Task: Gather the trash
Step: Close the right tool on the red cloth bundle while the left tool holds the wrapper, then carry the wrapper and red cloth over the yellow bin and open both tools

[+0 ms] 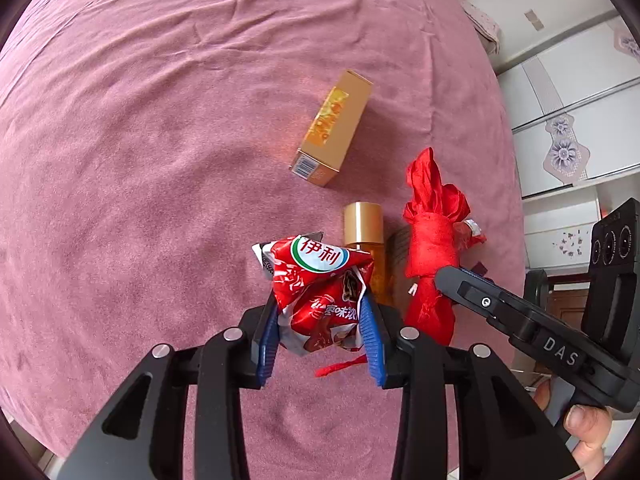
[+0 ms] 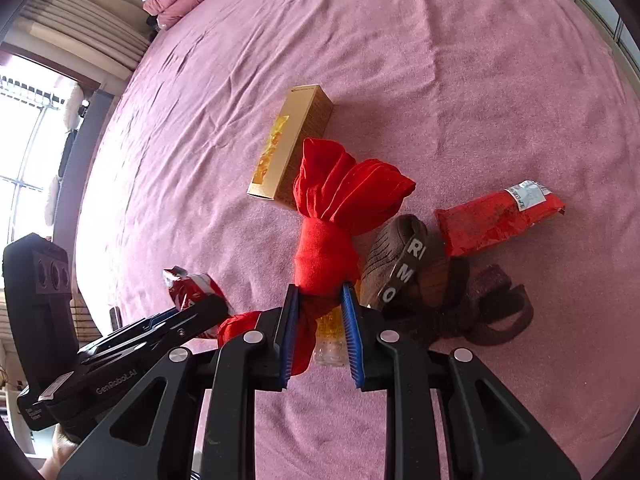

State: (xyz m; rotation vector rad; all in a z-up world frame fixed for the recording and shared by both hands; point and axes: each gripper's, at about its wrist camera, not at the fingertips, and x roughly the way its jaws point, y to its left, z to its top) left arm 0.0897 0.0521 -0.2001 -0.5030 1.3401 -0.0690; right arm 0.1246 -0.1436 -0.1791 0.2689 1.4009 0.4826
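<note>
Left tongs: black linkage arms with ribbed blue pads, clamped on a crumpled red foil snack wrapper with glossy printed film and a green-and-white oval logo; the wrapper bulges up and forward from between the pads. Surface below: a bed cover of pink, napped, lightly creased fabric.

Ahead of the left tongs lies a rectangular gold cardboard box with an orange printed panel and a barcode on its near end. Nearer, just right of the wrapper, stands a bottle of amber clear material with a cylindrical metallic gold cap.

Right tongs: pads set on either side of a knotted red cloth bundle, soft and pleated, flaring into folds above its tight waist; whether the pads press the cloth cannot be told. The amber bottle shows between the pads below the cloth.

To the right of the right tongs: brown knitted socks with white letters, and beyond them a flattened red foil packet with a white label, resting on the bed cover.
</note>
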